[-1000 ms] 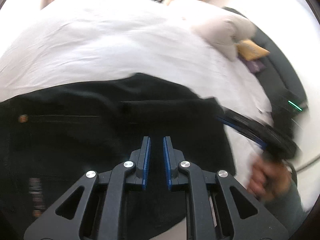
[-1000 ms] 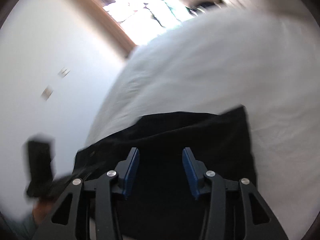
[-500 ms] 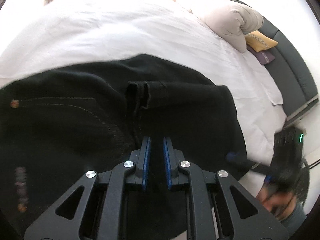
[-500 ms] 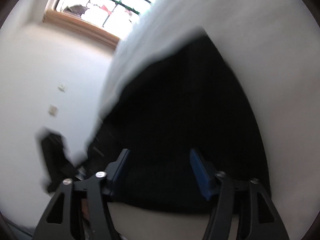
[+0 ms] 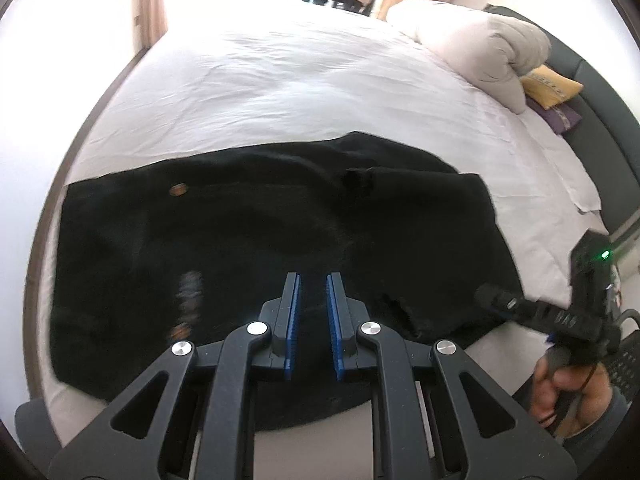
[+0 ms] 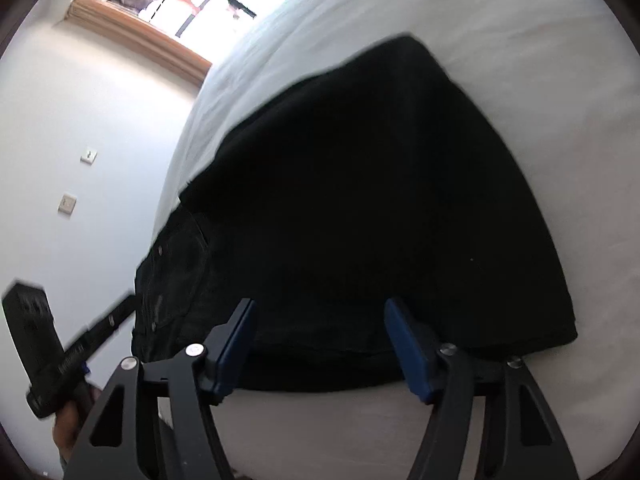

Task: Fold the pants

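Pants point(image 5: 280, 248) lie on the bed point(image 5: 304, 80) near its front edge, doubled into a compact dark stack. Left gripper point(image 5: 312, 312) nearly closed, empty; right gripper point(image 6: 320, 344) has just been opening, nothing gripped. Possibly one fold remains.

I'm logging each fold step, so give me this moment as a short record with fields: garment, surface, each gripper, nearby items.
garment: black pants, folded over, lying flat near the bed's front edge
surface: bed with white sheet
left gripper: shut, nothing between the pads, above the pants
right gripper: jaws apart and just been opening, over the pants' near edge, not pressing on the cloth
nearby items: beige duvet, yellow pillow and purple pillow at the head of the bed
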The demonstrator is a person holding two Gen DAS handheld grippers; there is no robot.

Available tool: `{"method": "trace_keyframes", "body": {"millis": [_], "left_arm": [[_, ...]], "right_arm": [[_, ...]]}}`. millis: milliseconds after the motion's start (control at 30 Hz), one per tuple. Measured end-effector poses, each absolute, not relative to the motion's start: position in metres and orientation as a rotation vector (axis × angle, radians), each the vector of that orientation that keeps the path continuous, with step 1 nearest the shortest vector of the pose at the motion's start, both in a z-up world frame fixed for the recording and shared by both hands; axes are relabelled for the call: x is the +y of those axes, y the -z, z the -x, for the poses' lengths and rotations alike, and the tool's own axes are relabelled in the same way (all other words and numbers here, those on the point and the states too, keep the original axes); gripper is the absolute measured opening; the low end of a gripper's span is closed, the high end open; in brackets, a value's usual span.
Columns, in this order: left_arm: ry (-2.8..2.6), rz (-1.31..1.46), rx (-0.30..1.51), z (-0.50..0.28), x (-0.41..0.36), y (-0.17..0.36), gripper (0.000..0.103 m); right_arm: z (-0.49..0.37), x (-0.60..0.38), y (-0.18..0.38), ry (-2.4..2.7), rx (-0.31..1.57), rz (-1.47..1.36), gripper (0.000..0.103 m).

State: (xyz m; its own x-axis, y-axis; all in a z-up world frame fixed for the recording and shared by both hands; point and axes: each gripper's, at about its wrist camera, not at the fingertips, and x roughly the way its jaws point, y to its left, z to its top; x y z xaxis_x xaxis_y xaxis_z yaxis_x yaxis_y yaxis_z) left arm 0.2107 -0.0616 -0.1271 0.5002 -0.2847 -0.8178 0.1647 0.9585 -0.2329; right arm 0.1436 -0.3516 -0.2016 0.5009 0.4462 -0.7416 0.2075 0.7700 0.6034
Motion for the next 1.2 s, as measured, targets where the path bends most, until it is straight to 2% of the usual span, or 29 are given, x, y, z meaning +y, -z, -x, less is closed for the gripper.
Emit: {"method": "trace_keyframes", "body": {"millis": [200,367,433,467,500,533,633,733,1033,1067,1133,1167,1200], "left_arm": [[0.178,0.184,1.033,-0.186,0.000,0.131,0.013],[0.095,0.261,1.035,-0.162,0.045,0.140,0.013],[0.075,0.309,1.023,-0.148,0.066,0.145,0.034],[0.067,0.361,1.021,-0.141,0.079,0.151,0.075],[0.068,0.437,1.014,-0.133,0.093,0.158,0.101],[0.081,0.536,0.999,-0.125,0.109,0.167,0.103],[0.115,0.767,1.000,-0.117,0.136,0.190,0.103],[0.171,0.999,0.921,-0.117,0.152,0.207,0.103],[0.167,1.225,0.780,-0.135,0.169,0.230,0.099],[0.169,1.243,0.774,-0.136,0.170,0.230,0.094],[0.184,1.281,0.777,-0.139,0.174,0.232,0.059],[0.176,1.300,0.797,-0.140,0.175,0.235,0.026],[0.147,1.318,0.813,-0.140,0.178,0.240,0.018]], "right_arm": [[-0.126,-0.341,0.168,-0.199,0.946,-0.708,0.068],[-0.126,-0.324,0.162,-0.255,0.943,-0.717,0.068],[-0.124,-0.320,0.161,-0.272,0.951,-0.720,0.068],[-0.122,-0.320,0.159,-0.284,0.951,-0.719,0.068],[-0.122,-0.315,0.160,-0.296,0.950,-0.716,0.068],[-0.123,-0.312,0.159,-0.304,0.950,-0.715,0.068],[-0.125,-0.306,0.161,-0.317,0.945,-0.717,0.068],[-0.124,-0.309,0.163,-0.315,0.942,-0.733,0.068],[-0.125,-0.311,0.169,-0.308,0.940,-0.751,0.068],[-0.125,-0.310,0.169,-0.309,0.941,-0.752,0.068],[-0.126,-0.310,0.170,-0.315,0.940,-0.751,0.068],[-0.127,-0.311,0.170,-0.319,0.939,-0.749,0.068],[-0.128,-0.311,0.170,-0.322,0.938,-0.749,0.068]]}}
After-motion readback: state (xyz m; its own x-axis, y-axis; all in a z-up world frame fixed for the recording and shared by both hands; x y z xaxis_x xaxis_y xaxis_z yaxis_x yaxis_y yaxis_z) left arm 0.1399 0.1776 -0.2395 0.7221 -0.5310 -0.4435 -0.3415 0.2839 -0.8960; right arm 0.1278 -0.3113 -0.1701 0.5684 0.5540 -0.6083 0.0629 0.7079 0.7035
